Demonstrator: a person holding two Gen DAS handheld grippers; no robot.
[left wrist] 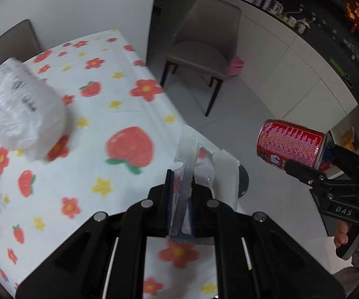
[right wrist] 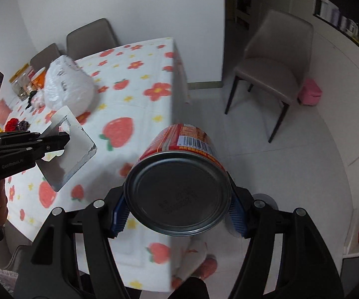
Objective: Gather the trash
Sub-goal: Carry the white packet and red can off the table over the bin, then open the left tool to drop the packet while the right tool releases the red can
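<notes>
Red metal drink can [right wrist: 179, 182] clamped in right gripper [right wrist: 178, 214], held off the table edge above the floor. Torn white paper wrapper [left wrist: 199, 164] pinched in left gripper [left wrist: 180, 199] over floral-clothed table [left wrist: 84, 114]. Both pieces are picked up, neither binned; no bin visible. White plastic bag [left wrist: 24, 109] sits on the table.

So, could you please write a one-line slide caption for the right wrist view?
Right gripper clamps a red can above the floral tablecloth's edge; left gripper holds a torn wrapper.
</notes>
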